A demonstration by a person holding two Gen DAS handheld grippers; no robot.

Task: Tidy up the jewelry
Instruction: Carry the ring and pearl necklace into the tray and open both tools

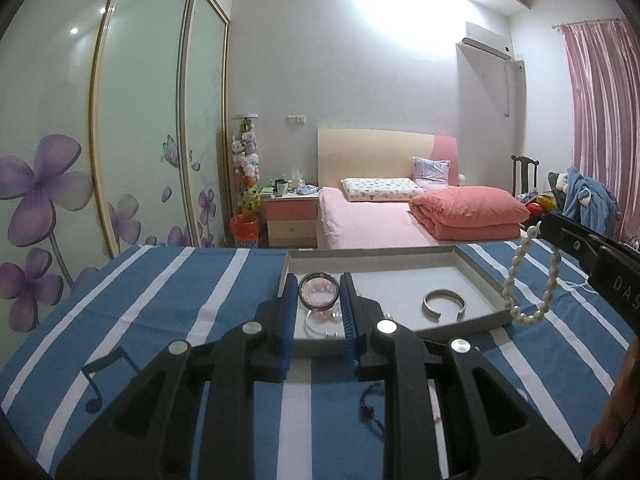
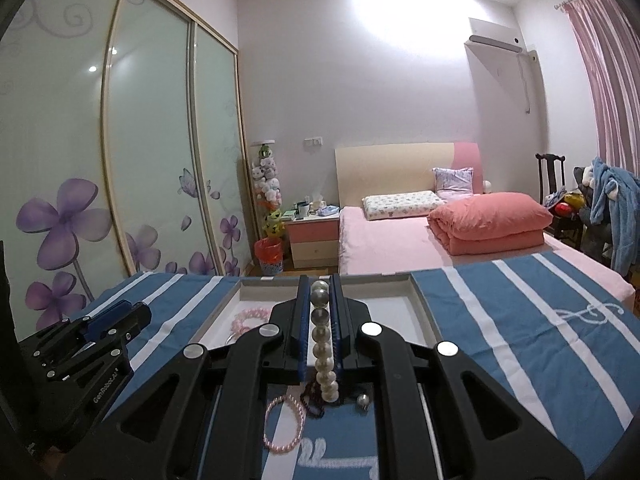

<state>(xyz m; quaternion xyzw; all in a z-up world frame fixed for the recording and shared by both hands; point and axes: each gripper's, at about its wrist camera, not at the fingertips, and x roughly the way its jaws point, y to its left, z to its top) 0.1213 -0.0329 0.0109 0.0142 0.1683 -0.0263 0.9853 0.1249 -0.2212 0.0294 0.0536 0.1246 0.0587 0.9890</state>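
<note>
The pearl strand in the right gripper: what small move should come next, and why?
Probably carry it a little forward over the tray and lower it before opening. The right gripper is shut on the pearl strand, whose loop hangs at the tray's right edge, partly outside. Inside the tray, bare floor shows beside the silver cuff bangle, so the strand could land there.

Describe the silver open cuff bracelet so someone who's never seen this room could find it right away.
Start at the blue-and-white striped cloth in front of the pink bed, then find the shallow white tray lying on it. The silver cuff lies flat on the tray floor. Unlike the beaded pieces nearby, it is a plain metal band with a gap in it.
</note>
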